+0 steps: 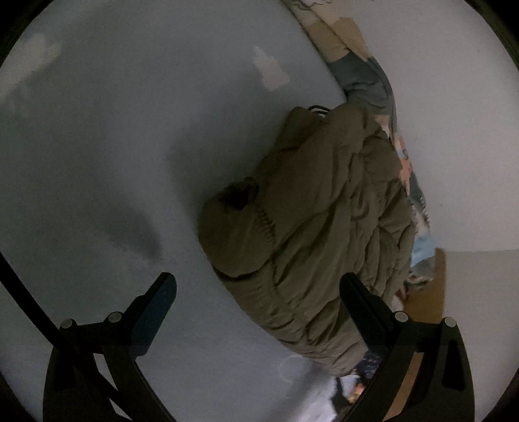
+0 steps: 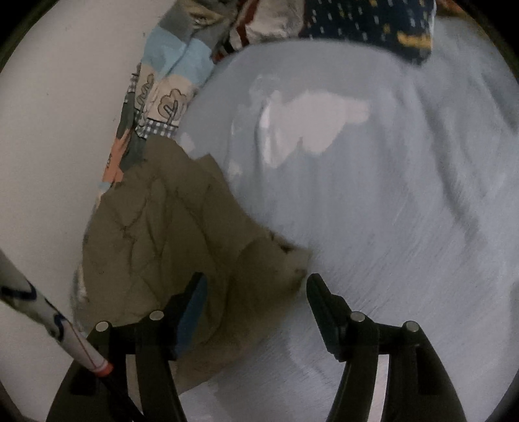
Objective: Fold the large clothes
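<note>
An olive quilted jacket [image 1: 324, 211] lies bunched on the pale grey-blue sheet [image 1: 129, 146], against the wall side of the bed. My left gripper [image 1: 258, 285] is open above the jacket's near edge; its right finger overlaps the fabric in view, its left finger is over bare sheet. In the right wrist view the jacket [image 2: 162, 227] lies flatter at the lower left, one corner reaching between the fingers. My right gripper [image 2: 256, 282] is open there, and its pads do not press the cloth.
A patchwork quilt [image 2: 162, 97] runs along the white wall [image 2: 48, 146]. Dark dotted fabric [image 2: 366, 19] lies at the sheet's far end. A brown board [image 1: 428, 292] shows beside the bed. The right wrist view is motion-blurred.
</note>
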A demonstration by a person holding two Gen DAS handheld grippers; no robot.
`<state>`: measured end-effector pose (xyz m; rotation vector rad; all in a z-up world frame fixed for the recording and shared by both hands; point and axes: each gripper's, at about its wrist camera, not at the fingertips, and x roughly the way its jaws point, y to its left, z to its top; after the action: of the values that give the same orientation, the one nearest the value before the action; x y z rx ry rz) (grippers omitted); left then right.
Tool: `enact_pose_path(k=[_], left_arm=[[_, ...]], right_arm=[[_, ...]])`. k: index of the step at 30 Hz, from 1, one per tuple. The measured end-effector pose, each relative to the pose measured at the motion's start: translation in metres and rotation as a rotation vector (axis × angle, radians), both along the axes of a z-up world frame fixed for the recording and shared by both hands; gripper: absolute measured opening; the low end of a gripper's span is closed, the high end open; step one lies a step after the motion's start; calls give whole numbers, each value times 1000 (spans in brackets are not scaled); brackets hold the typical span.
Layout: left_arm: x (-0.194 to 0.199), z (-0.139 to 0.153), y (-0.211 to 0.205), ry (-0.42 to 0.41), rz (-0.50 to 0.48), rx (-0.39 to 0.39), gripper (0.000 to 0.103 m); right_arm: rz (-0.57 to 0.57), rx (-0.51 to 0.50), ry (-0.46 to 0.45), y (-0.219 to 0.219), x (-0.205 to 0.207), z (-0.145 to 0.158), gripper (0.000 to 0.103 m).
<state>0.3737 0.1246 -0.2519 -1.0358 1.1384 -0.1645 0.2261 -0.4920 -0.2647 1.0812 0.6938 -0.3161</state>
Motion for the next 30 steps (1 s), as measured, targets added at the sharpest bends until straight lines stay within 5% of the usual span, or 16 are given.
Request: enact_pose_path(k=[8, 11, 15, 17, 22, 26, 30], left_arm=[[19, -21, -23, -7, 32, -61, 100], [21, -16, -33, -52, 33, 2, 100], [25, 7, -52, -115, -34, 230, 77], [26, 24, -65, -168, -85, 375, 69], [16, 54, -102, -286, -183, 686, 55], [4, 74, -115, -363, -220, 794, 50], [-4, 87, -107, -391, -232, 775, 49]], right_arm=[[-52, 173, -88, 3, 8, -30, 73], [-84, 227, -125, 1, 14, -41, 77], [-76, 226, -146, 1, 27, -47, 72], [-54, 175, -119, 2, 31, -41, 48], [52, -145, -42, 21, 45, 9, 32], [125, -429, 8, 52, 50, 42, 29], [184, -629, 23, 78, 42, 63, 28]])
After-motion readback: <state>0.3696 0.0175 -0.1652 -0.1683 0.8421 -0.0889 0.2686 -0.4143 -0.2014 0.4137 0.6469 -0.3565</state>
